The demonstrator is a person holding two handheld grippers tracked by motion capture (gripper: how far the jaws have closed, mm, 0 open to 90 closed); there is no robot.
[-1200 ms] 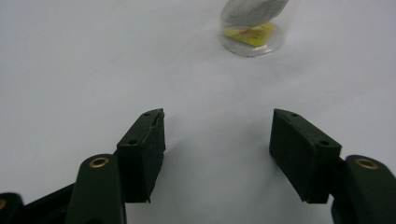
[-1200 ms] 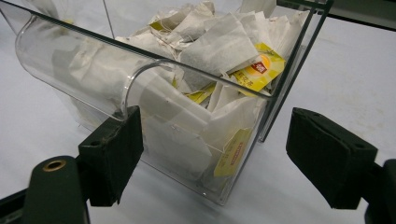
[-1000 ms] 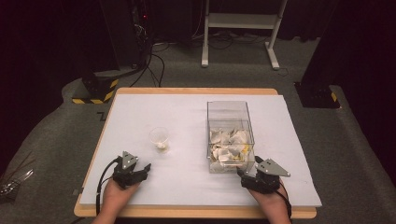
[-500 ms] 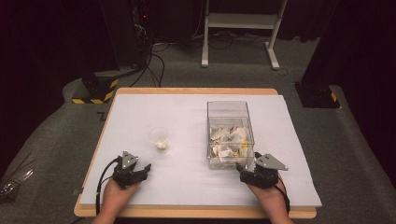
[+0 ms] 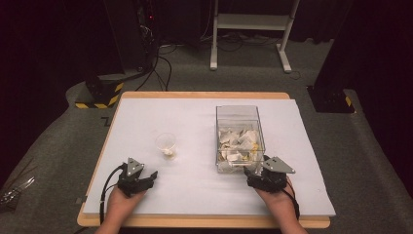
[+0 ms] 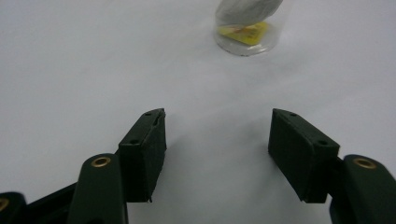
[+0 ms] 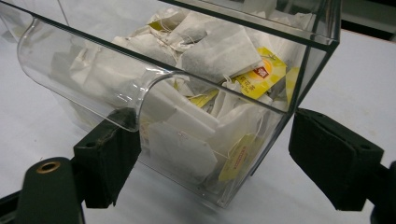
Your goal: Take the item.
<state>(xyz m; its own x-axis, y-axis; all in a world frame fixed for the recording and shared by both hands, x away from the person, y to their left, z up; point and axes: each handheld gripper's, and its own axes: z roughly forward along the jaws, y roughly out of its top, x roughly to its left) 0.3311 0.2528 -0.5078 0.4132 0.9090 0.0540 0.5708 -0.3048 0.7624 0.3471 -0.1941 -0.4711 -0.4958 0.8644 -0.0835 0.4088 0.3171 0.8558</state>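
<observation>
My right tongs [image 5: 254, 171] just scooted up against the tea bag bin [image 5: 238, 139], jaws wide, while my left tongs [image 5: 148, 176] sit wide near the cup [image 5: 166, 145].

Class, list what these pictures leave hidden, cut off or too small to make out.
- Cup: left gripper view's top edge cuts off its rim.
- Tea bag tags: print too small to read, right gripper view.
- Clear box: bags at its bottom buried under others, high view.

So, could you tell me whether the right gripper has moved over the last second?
Yes: the right gripper has moved slightly forward and left, up to the clear box's near end.
</observation>
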